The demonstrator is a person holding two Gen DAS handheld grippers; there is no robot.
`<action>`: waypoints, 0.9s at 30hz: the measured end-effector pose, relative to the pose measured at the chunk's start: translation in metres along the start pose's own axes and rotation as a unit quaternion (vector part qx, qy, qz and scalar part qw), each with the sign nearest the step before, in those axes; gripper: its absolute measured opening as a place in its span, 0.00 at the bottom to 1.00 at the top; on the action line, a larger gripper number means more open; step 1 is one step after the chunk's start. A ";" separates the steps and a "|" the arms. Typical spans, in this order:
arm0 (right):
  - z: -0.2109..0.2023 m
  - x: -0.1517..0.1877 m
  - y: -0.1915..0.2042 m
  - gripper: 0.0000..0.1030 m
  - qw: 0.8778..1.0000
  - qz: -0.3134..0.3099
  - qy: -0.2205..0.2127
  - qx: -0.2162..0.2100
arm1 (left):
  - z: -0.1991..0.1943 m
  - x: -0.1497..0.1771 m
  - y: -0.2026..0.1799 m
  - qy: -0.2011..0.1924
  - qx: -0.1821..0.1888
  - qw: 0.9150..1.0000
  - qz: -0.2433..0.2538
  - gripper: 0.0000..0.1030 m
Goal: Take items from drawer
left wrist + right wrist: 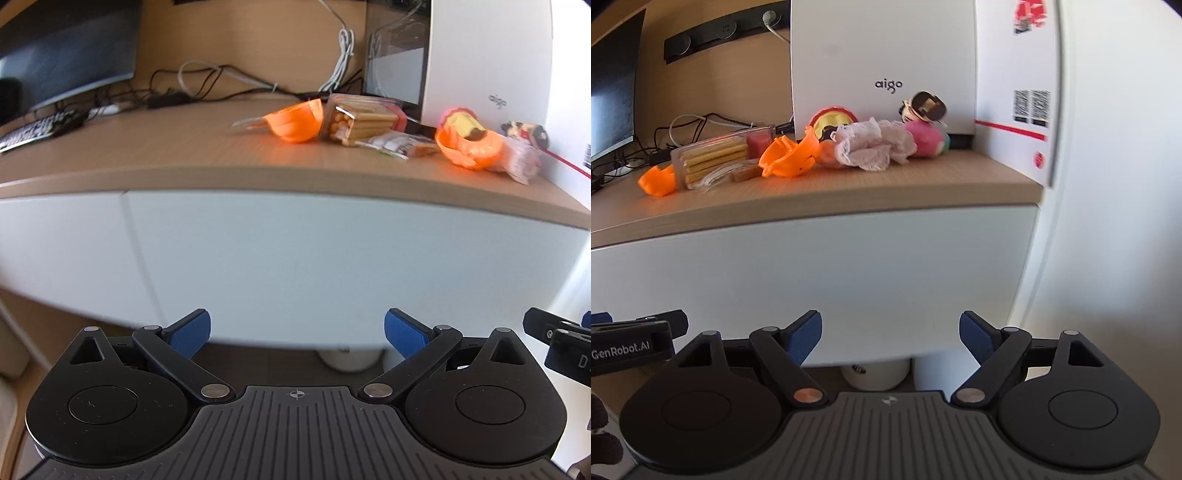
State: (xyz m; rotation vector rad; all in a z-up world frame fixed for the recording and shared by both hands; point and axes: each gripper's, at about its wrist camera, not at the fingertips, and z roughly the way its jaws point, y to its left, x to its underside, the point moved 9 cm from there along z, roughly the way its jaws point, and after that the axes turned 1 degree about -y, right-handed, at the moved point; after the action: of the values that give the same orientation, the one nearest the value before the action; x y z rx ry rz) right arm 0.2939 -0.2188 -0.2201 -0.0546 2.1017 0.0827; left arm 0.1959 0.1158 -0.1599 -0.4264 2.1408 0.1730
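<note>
Drawer (pixel 295 258): closed.
Items (pixel 798 155): on counter (pixel 849 192).
Left hand-held gripper (pixel 297 328): spread, empty.
Right hand-held gripper (pixel 890 332): spread, empty.
Progress: apparently complete.

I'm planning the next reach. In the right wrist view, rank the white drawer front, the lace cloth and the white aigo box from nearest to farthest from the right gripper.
1. White drawer front: straight ahead of the open right gripper, below the desktop.
2. Lace cloth: on the desktop, slightly left of centre.
3. White aigo box: upright behind the cloth, at the back.
</note>
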 end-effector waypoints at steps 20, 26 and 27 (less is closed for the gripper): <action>-0.156 0.039 -0.019 0.80 0.998 -0.037 0.052 -0.014 | -0.148 0.049 -0.021 0.041 -0.023 0.999 0.016 1.00; -0.169 0.041 -0.012 0.80 0.998 -0.042 0.046 -0.027 | -0.160 0.058 -0.015 0.046 -0.034 0.998 0.012 1.00; -0.170 0.042 -0.012 0.80 0.998 -0.041 0.048 -0.028 | -0.162 0.060 -0.014 0.047 -0.035 0.998 0.011 1.00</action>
State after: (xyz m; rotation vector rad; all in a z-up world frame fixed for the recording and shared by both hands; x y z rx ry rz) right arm 0.1277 -0.2447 -0.1710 -0.1812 2.1894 0.0915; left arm 0.0448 0.0436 -0.1167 -0.4596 2.2384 0.2460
